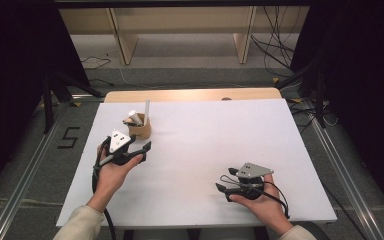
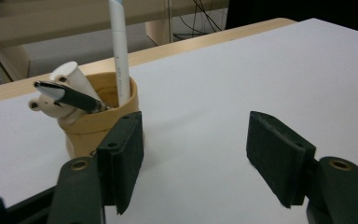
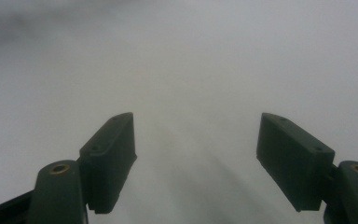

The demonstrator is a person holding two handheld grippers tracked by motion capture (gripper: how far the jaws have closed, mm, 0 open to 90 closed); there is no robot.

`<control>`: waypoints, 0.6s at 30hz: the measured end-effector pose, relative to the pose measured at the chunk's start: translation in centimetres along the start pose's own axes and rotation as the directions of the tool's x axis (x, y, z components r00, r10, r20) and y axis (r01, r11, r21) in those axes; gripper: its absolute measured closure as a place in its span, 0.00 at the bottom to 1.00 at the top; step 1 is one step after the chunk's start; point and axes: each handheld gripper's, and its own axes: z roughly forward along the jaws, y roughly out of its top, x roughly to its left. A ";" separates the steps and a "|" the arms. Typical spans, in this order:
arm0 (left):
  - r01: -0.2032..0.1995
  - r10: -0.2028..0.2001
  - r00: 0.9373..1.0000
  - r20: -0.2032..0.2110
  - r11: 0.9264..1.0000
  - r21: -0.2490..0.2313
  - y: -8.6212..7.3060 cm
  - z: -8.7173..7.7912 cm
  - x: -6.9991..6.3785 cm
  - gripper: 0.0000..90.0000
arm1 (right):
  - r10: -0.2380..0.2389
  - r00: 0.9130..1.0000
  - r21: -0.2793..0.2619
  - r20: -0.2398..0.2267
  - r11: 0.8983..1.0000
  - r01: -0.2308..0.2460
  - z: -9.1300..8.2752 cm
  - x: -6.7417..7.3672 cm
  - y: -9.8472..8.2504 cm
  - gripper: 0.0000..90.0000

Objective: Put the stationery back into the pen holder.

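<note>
A small wooden cup [image 1: 140,129] stands on the white table [image 1: 210,135] at the back left. It holds an upright white pen [image 1: 146,110], a dark pen [image 2: 72,97] and a thick white stick [image 2: 72,79] that leans left. My left gripper [image 1: 142,150] hovers just in front of the cup, open, with nothing between its jaws. In the left gripper view the cup [image 2: 100,123] sits behind my left jaw and the left gripper [image 2: 196,140] frames bare table. My right gripper [image 1: 223,182] rests near the front right, open and empty, and the right gripper [image 3: 196,135] looks onto plain white table top.
A wooden strip [image 1: 190,95] runs along the table's far edge. Beyond it stand pale shelf legs [image 1: 125,45] and loose cables [image 1: 275,45] on the floor. Dark stand legs [image 1: 47,100] flank both sides. A "5" mark [image 1: 69,137] is on the floor at left.
</note>
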 end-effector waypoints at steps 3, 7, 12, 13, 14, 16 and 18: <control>-0.009 0.009 1.000 0.010 1.000 0.007 -0.2 -0.1 -0.3 0.40 | 0.000 1.000 0.000 0.000 1.000 0.000 0.0 0.0 0.0 0.32; -0.019 0.018 0.999 0.028 1.000 0.017 -0.6 -0.3 -0.8 0.40 | 0.000 1.000 -0.002 -0.001 1.000 0.000 0.0 0.0 0.0 0.32; -0.030 0.029 0.999 0.044 0.999 0.029 -1.2 -0.6 -1.1 0.39 | 0.003 1.000 -0.003 0.000 1.000 -0.003 -0.1 -0.1 0.0 0.31; -0.033 0.032 0.998 0.048 0.999 0.033 -1.3 -0.7 -1.2 0.39 | 0.002 1.000 -0.006 0.001 1.000 -0.002 -0.1 -0.1 0.0 0.31; -0.034 0.032 0.998 0.052 0.999 0.035 -1.4 -0.8 -1.3 0.39 | 0.001 1.000 -0.007 0.001 1.000 -0.001 -0.2 -0.1 0.0 0.31; -0.041 0.038 0.997 0.061 0.998 0.040 -1.7 -0.9 -1.5 0.39 | 0.001 1.000 -0.008 0.002 1.000 -0.001 -0.2 -0.2 0.0 0.31; -0.046 0.043 0.997 0.071 0.998 0.046 -1.9 -1.1 -1.7 0.38 | 0.003 1.000 -0.006 0.005 1.000 -0.003 -0.3 -0.3 0.0 0.31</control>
